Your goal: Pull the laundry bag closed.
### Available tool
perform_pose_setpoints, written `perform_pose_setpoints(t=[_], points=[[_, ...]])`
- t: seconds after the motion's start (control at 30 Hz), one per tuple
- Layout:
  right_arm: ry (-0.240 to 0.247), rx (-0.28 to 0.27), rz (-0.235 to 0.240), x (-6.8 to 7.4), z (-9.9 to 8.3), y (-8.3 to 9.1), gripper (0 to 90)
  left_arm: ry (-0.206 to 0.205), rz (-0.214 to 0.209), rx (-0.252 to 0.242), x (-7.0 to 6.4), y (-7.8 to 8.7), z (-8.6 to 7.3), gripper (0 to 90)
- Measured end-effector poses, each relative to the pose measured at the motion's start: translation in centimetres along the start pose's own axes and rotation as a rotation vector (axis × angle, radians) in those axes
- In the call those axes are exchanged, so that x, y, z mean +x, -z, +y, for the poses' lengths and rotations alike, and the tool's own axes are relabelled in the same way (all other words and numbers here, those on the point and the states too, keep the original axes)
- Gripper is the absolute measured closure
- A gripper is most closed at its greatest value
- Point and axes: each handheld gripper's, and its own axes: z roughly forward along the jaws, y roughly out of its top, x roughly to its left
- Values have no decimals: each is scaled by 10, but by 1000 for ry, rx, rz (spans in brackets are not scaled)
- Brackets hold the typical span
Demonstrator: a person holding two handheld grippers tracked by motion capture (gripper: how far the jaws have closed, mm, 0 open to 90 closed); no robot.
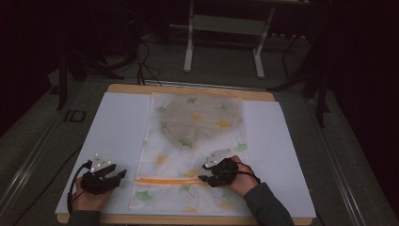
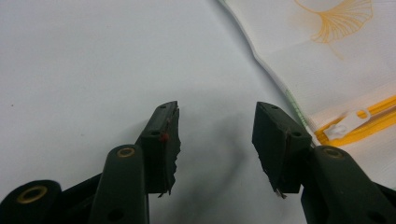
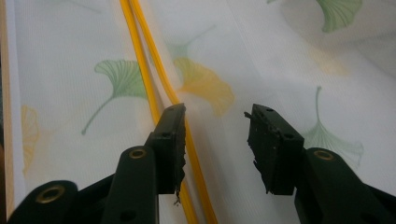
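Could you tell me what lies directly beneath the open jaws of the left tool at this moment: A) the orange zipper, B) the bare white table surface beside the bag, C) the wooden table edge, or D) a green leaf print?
B: in the left gripper view the left tool stands open over the bare white surface, with the zipper pull of the leaf-print bag off to its side.

Your wooden table (image 1: 188,89) carries a white sheet (image 1: 113,132) — and on that, probably 1 mesh bag (image 1: 188,141) with leaf print and an orange zipper (image 1: 164,181).
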Motion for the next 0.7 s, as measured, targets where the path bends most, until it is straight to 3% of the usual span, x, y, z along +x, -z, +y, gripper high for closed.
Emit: perform_pose_setpoints(t=[0.3, 0.4, 0.7], points=[[31, 1, 25, 4, 14, -9, 563, 8, 5, -7, 3, 3, 0, 510], [47, 3, 37, 6, 20, -15, 568, 23, -12, -8, 5, 3, -1, 522], [65, -13, 59, 12, 36, -26, 568, 19, -14, -5, 7, 4, -1, 535]])
